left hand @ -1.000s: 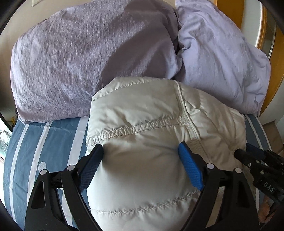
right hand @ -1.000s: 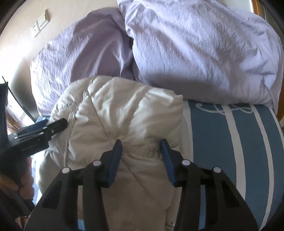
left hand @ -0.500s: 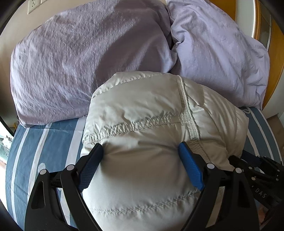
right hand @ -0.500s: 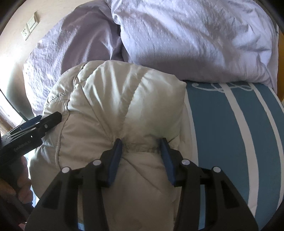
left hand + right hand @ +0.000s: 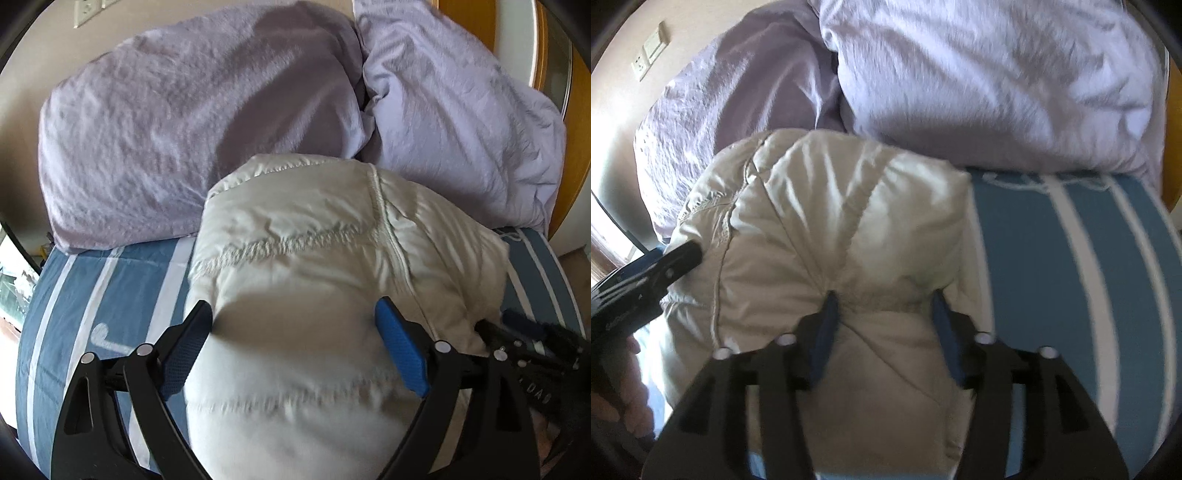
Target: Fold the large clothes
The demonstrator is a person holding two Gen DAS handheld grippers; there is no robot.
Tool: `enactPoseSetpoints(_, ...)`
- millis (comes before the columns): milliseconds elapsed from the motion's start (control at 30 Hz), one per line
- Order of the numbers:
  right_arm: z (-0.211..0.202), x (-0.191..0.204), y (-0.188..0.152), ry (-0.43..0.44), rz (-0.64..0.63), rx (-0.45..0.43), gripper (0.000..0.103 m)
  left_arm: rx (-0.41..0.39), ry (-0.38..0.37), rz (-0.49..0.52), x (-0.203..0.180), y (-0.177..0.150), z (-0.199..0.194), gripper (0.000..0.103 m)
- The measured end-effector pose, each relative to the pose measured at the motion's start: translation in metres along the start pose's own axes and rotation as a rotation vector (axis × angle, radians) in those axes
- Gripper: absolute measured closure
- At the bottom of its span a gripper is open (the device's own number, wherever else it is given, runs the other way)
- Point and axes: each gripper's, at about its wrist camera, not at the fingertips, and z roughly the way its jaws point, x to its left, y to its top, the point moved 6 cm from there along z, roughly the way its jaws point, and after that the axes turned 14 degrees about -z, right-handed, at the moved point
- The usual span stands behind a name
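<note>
A puffy cream quilted jacket (image 5: 314, 266) lies bundled on the blue-and-white striped bed, its far end against the pillows; it also shows in the right wrist view (image 5: 827, 221). My left gripper (image 5: 293, 325) has its jaws wide apart around a thick bulge of the jacket, the blue pads (image 5: 400, 354) pressing on both sides. My right gripper (image 5: 884, 306) has its jaws closed in on a bunched fold of the jacket. Each gripper shows at the edge of the other's view.
Two lilac pillows (image 5: 192, 122) (image 5: 458, 110) lie at the head of the bed (image 5: 96, 295). A beige wall with sockets (image 5: 650, 51) is behind them. A wooden frame (image 5: 576, 122) stands at the right. The striped sheet (image 5: 1071, 277) stretches right of the jacket.
Both grippers have pushed the jacket bundle forward toward the pillows. The jacket's far end has come closer to them. The jaws keep the same width.
</note>
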Motion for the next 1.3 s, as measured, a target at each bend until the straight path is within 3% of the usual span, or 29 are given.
enactPoseSetpoints(400, -0.088, 0.019, -0.027, -0.058, -0.019, -0.072, 0.002, -0.051, -0.022, -0.059, 0.035, -0.047, -0.076, 0.007)
enactPoseSetpoints(500, -0.109, 0.026, -0.04, -0.088, -0.049, -0.089, 0.002, -0.051, -0.043, -0.09, 0.042, -0.057, -0.094, 0.007)
enactPoseSetpoints(833, -0.142, 0.048, -0.091, 0.012, -0.03, -0.033, 0.002, -0.038, -0.098, -0.086, 0.049, -0.098, -0.144, 0.007)
enactPoseSetpoints(1300, -0.155, 0.069, -0.114, 0.086, -0.012, 0.012, 0.002, 0.019, -0.141, -0.121, 0.054, -0.129, -0.158, 0.007)
